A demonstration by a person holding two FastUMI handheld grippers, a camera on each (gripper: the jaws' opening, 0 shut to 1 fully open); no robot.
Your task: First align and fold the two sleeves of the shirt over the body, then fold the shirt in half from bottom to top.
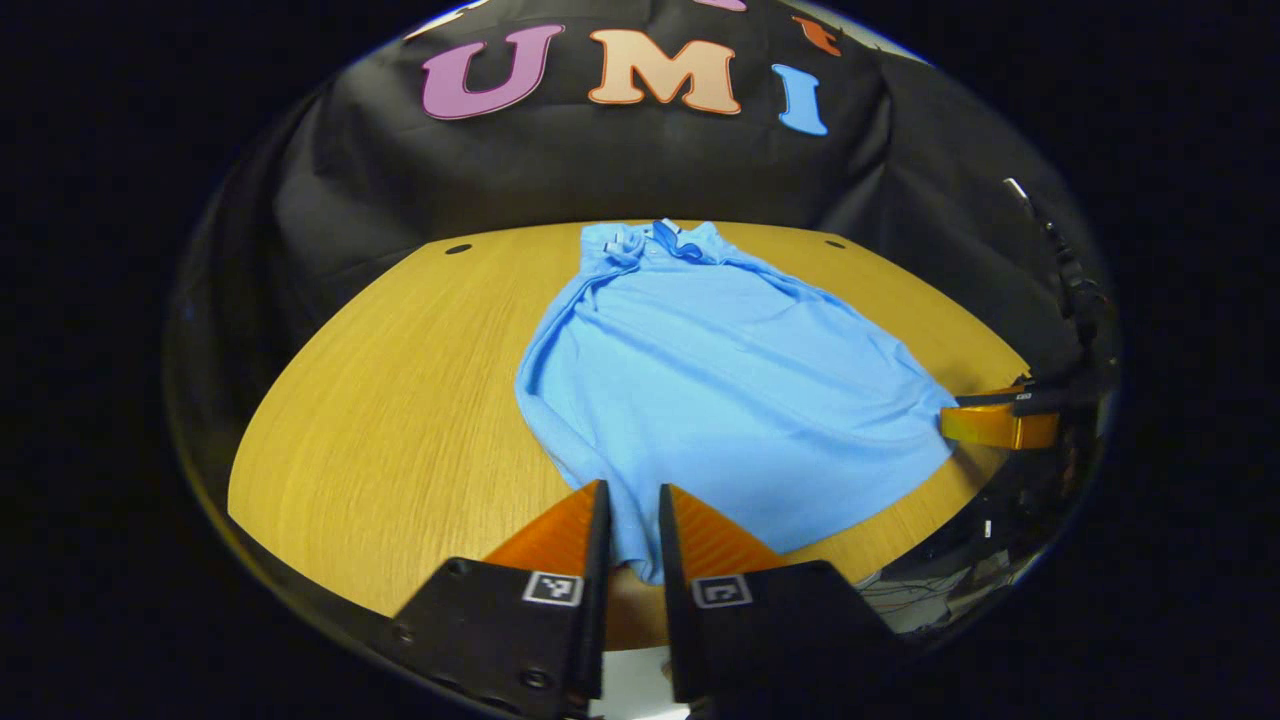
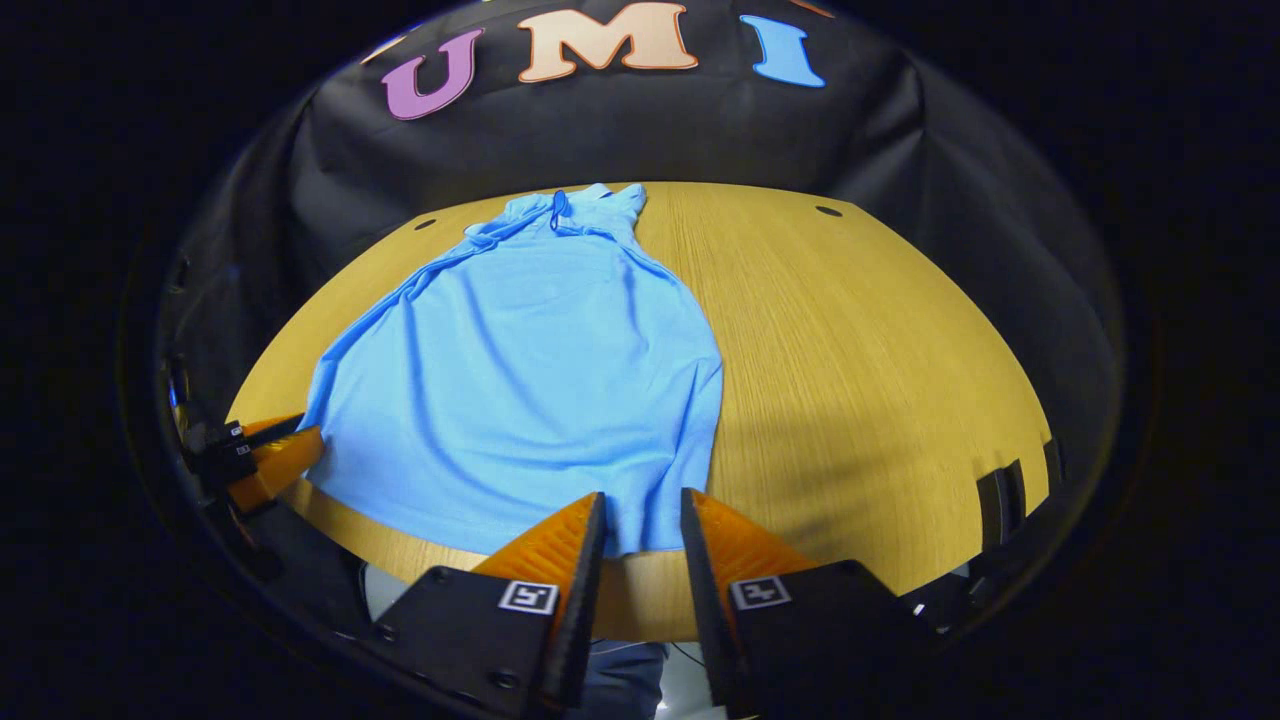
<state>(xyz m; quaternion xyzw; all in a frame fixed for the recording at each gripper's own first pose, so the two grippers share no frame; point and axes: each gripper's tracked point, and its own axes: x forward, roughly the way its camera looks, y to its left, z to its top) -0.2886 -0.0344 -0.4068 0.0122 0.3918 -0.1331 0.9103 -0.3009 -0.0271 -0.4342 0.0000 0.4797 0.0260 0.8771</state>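
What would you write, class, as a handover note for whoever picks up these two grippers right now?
Left gripper: at the shirt's near hem corner, fabric between its fingers, grip not confirmed.
Right gripper: at the other hem corner, same doubt.
Shirt lies on the table, collar far, hem near.
Done: sleeves appear folded over the body.
Left: fold the hem up to the collar.

No readable word, brand or number stands on anything here apart from the booth wall's lettering. The only signs are small square black-and-white coded markers, one on each finger mount of the left gripper (image 1: 634,500) and of the right gripper (image 2: 642,505) (patterns, not script). The blue shirt (image 1: 720,390) seems to carry no print, though its collar end is too small to tell.
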